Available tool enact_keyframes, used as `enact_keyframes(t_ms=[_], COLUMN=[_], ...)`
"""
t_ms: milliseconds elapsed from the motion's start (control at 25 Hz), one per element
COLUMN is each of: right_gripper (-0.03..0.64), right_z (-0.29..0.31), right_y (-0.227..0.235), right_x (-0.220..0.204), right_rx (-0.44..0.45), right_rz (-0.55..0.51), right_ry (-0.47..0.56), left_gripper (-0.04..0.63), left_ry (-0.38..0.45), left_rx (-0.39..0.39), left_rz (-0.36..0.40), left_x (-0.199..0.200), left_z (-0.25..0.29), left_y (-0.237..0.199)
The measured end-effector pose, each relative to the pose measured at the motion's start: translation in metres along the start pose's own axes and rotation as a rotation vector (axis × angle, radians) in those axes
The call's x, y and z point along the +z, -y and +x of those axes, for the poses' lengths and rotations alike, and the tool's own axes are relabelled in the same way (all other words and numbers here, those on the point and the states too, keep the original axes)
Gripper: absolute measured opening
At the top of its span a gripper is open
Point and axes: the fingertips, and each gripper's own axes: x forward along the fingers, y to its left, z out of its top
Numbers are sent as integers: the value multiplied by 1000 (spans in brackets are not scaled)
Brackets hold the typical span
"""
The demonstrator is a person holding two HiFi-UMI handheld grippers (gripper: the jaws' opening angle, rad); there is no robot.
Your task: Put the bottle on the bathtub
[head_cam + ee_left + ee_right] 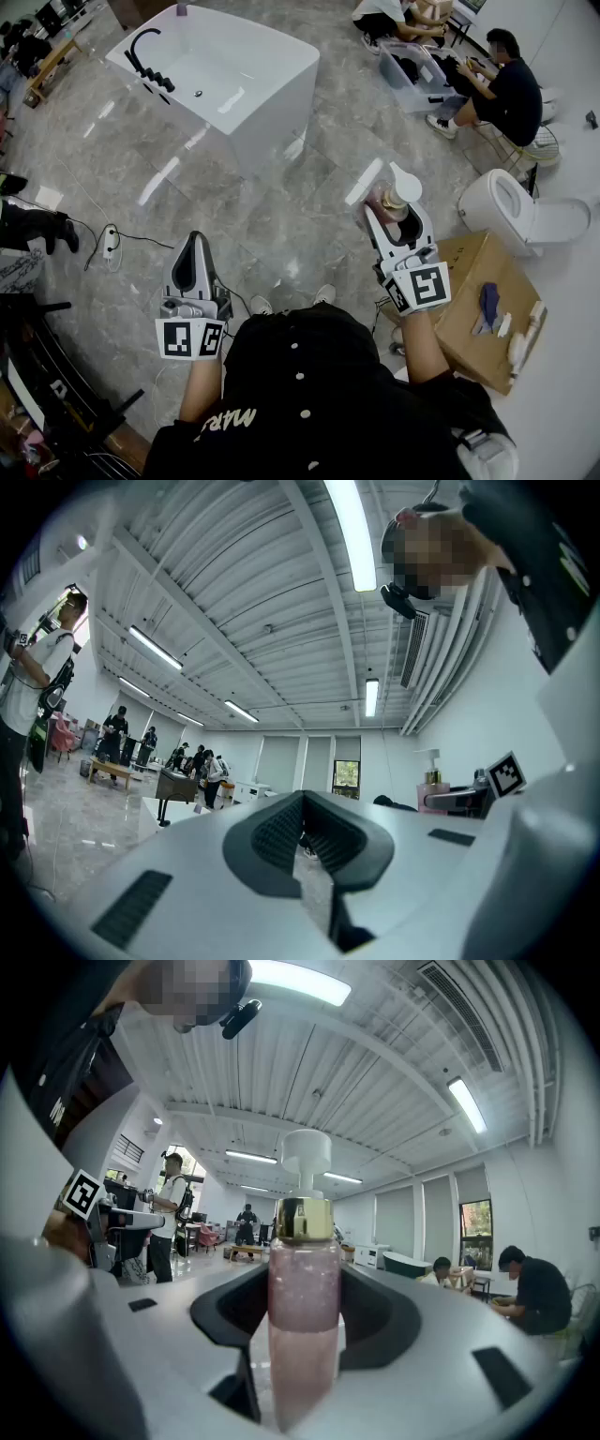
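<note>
The bottle (302, 1288) stands upright between the right tongs (396, 211), whose pads are clamped on its lower body from both sides. It is a clear, straight-sided cylinder filled with pink liquid, with a gold collar (302, 1220) and a white pump head (306, 1152) on top. In the head view we carry it in the air over the grey floor (281, 206), well apart from the white bathtub (267, 117), which sits farther ahead and to the left.

We judge the bottle to be stiff and fairly weighty with that much liquid in it. Its smooth wall looks slippery, so it could slide or swivel in the pads if we tilt it. The body is the right place to hold, as now. The pump head is narrow and may turn or press down, so we would not take it there. The tub rim looks flat but narrow, so the base needs to land square before we let go.

The left tongs (195, 242) are held out low over the floor, their tips together with nothing between them.

To our right are a toilet (511, 211) and an open cardboard box (487, 281) holding a few small items. People sit near a bin at the far edge.
</note>
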Motion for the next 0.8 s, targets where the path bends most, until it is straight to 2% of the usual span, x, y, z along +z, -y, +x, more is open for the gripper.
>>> enact_keyframes(t_ms=[520,800], right_gripper=[222,222], right_z=[12,24], right_y=[-20,-44], right_x=[4,11], right_rx=[6,-18], right_rz=[0,53], right_ry=[0,29], left_gripper=[9,9], left_ry=[5,10], left_rx=[-7,-8], left_rz=[-9,-15], left_x=[4,10], left_z=[-2,-16], left_y=[-18,-51])
